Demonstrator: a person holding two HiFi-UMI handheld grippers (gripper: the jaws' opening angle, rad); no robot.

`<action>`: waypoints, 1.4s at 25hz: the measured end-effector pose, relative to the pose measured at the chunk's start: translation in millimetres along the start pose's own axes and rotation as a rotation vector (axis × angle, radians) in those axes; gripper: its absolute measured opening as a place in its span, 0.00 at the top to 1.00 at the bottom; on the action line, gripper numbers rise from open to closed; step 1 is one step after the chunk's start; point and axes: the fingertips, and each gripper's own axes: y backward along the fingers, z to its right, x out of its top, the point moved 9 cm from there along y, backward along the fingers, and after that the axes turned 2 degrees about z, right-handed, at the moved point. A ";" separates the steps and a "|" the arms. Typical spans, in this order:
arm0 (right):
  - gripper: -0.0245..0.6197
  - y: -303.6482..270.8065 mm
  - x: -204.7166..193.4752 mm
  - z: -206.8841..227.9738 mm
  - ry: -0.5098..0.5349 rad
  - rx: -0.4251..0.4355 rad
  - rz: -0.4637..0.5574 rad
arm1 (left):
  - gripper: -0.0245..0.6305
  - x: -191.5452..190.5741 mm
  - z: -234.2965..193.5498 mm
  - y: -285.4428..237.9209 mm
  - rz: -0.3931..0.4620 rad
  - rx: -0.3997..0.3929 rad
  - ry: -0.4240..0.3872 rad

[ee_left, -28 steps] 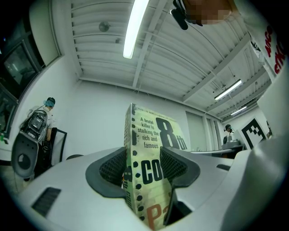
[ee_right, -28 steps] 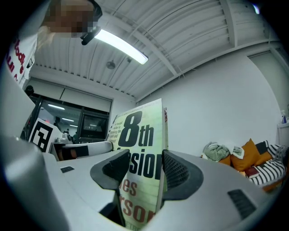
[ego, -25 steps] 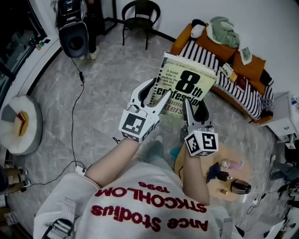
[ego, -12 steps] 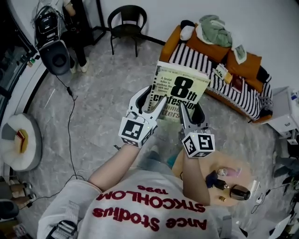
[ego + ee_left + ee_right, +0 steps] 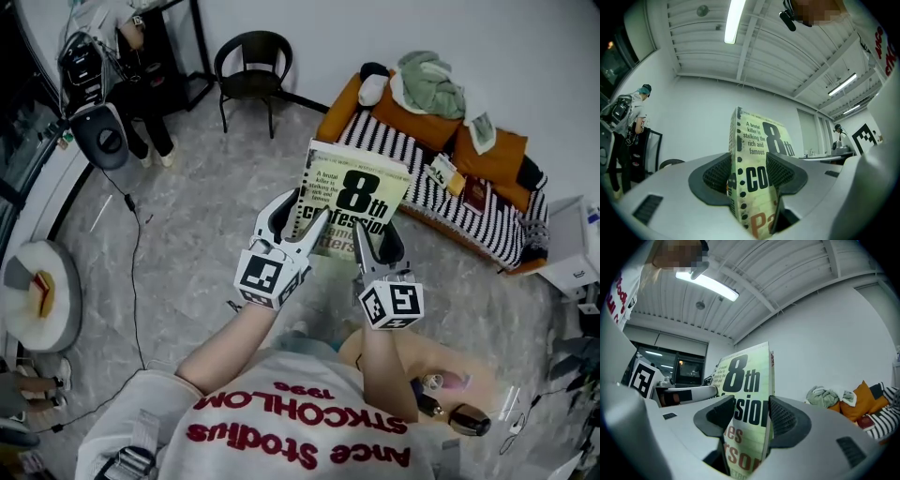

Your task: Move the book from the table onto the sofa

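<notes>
Pale yellow-green paperback book [image 5: 349,199] with bold black lettering and black dots down its edge. Orange cushioned sofa [image 5: 417,120] under a black-and-white striped cover [image 5: 450,202], a sage-green crumpled cloth [image 5: 429,86] on top. Grey marbled floor [image 5: 197,225].

Black chair [image 5: 251,58], green cloth [image 5: 429,82] — perhaps a speaker [image 5: 101,139]

The grey marbled floor [image 5: 197,220] carries the sofa [image 5: 441,202], striped on top. On the sofa lie a green bundle of cloth [image 5: 429,86], orange cushions [image 5: 502,141] and what may be a small red booklet [image 5: 476,195]. Left of the sofa stands a black chair [image 5: 251,58]; further left, a cable [image 5: 134,272] trails.
</notes>
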 end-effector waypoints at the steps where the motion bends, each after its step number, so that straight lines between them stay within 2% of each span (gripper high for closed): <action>1: 0.57 -3.7 0.9 7.0 -0.001 0.001 -0.001 | 0.61 -1.1 0.4 -7.5 0.000 0.000 0.003; 8: 0.57 -15.4 4.1 46.2 0.007 -0.025 0.006 | 0.61 -7.9 8.6 -50.6 0.003 -0.023 0.004; 23: 0.57 -30.4 19.1 91.1 0.014 -0.103 0.050 | 0.61 -3.8 13.0 -114.8 0.023 -0.116 0.009; 35: 0.57 -91.8 19.0 159.1 0.029 -0.210 0.044 | 0.61 -24.1 -13.2 -223.5 0.028 -0.225 0.045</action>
